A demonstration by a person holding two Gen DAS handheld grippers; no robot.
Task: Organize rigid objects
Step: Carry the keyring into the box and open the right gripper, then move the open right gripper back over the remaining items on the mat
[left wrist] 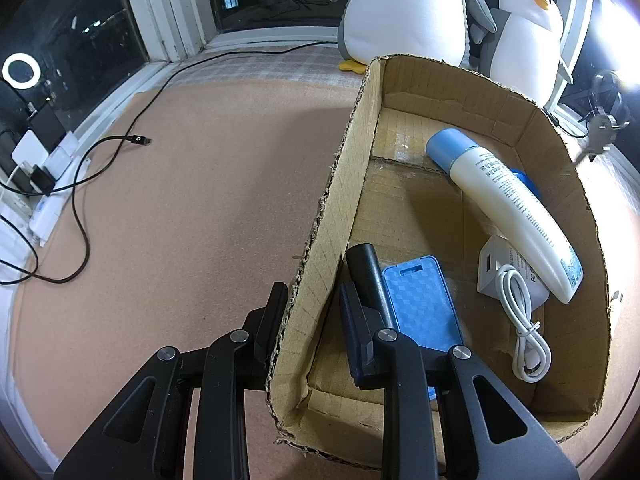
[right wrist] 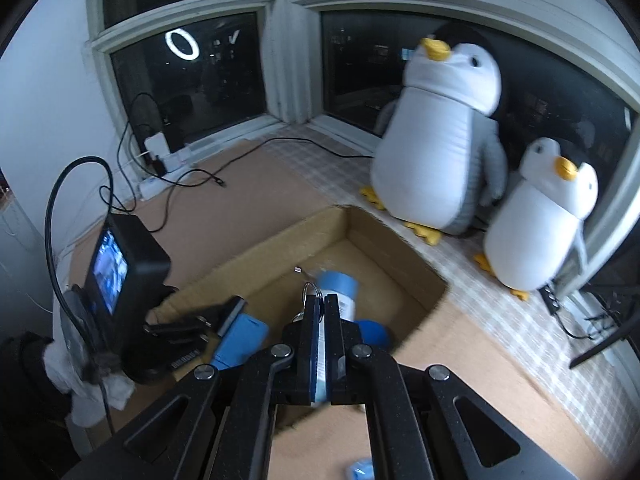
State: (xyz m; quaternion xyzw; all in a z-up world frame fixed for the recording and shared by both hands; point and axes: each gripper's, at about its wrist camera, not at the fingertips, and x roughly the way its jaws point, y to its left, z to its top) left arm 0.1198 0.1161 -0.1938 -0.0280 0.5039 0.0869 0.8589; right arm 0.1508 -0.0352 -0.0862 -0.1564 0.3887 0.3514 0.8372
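Two fingers (left wrist: 276,312) of the left gripper (left wrist: 314,320) straddle the near-left wall of one cardboard box (left wrist: 344,200). One finger is outside and one inside, set narrow and pinching the wall. Two fingers of the right gripper (right wrist: 322,312) are pressed nearly together, with one key ring (right wrist: 309,289) nipped at their tips. The left wrist view shows one bunch of keys (left wrist: 599,128) hanging in the air just past the box's far-right wall, above the worktop and not in the box.

Inside the box there are six things:
- One black cylinder (left wrist: 368,276) lies just beside the left gripper's inner finger.
- One blue flat case (left wrist: 420,304) touches the cylinder's right side.
- One white adapter block (left wrist: 492,272) is at the near right.
- One coiled white cable (left wrist: 524,320) lies against the adapter.
- One white bottle (left wrist: 508,200) with one blue cap lies tilted, its near end on the adapter.
- One blue round thing (left wrist: 526,182) is mostly hidden under the bottle.

The box sits on one brown mat (left wrist: 200,220) on the worktop. One loose black cable (left wrist: 138,140) lies on the mat, left of the box and well apart from it. Two plush penguins stand beyond the box's far side against the windows, one big (left wrist: 400,8) and one small (left wrist: 524,32) to its right. One small blue item (right wrist: 360,472) lies on the mat near the box, too blurred to identify.
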